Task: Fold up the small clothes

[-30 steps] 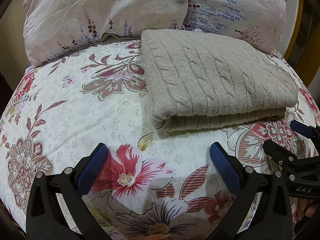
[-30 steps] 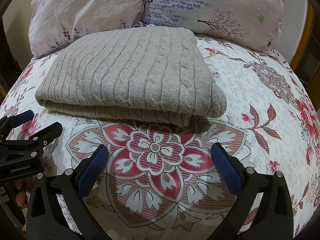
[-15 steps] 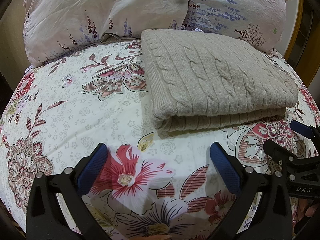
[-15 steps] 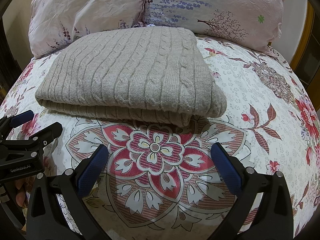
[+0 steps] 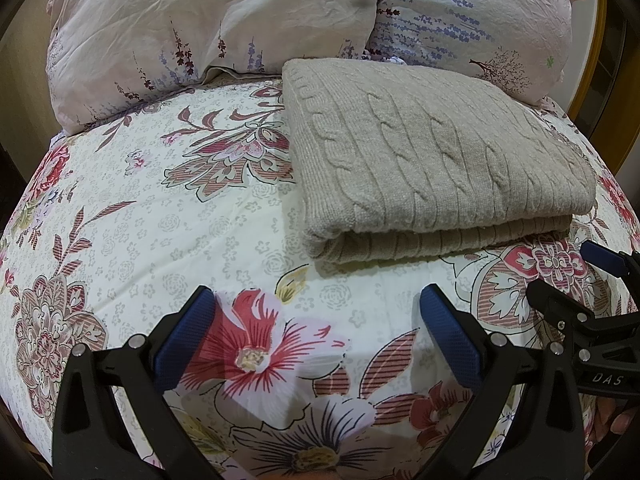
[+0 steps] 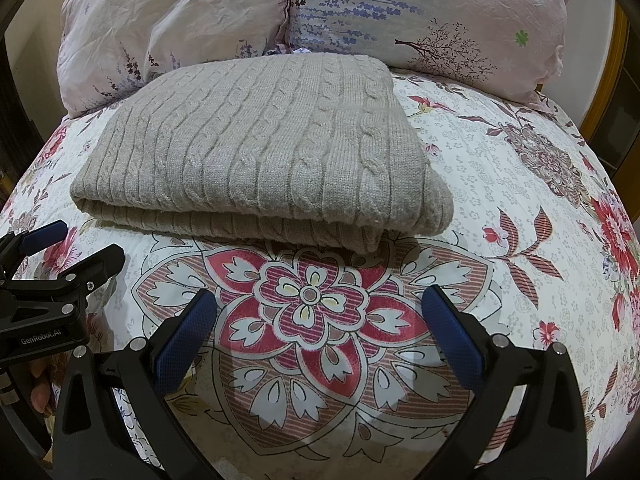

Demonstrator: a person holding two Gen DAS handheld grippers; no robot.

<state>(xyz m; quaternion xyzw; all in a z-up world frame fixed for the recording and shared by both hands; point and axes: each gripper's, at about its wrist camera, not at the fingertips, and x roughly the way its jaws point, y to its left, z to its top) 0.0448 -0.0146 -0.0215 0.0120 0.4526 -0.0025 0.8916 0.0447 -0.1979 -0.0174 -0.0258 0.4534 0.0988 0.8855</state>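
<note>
The sweater [image 5: 432,160] is plain beige with a cable-knit pattern. The bed sheet [image 5: 192,240] is white, printed with red, pink and brown flowers, while the pillows [image 6: 440,12] are pale pink with purple sprigs and dark little trees. Each claw [image 6: 316,312] is black with blue pads [image 6: 188,336].

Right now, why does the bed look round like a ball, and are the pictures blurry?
Left wrist view: the fisheye lens bulges the flowery white bedsheet, dark at the corners; the folded beige cable-knit sweater looks sharp. Right wrist view: same bulge, the sweater throws a soft shadow in front, and no glare shows.
</note>
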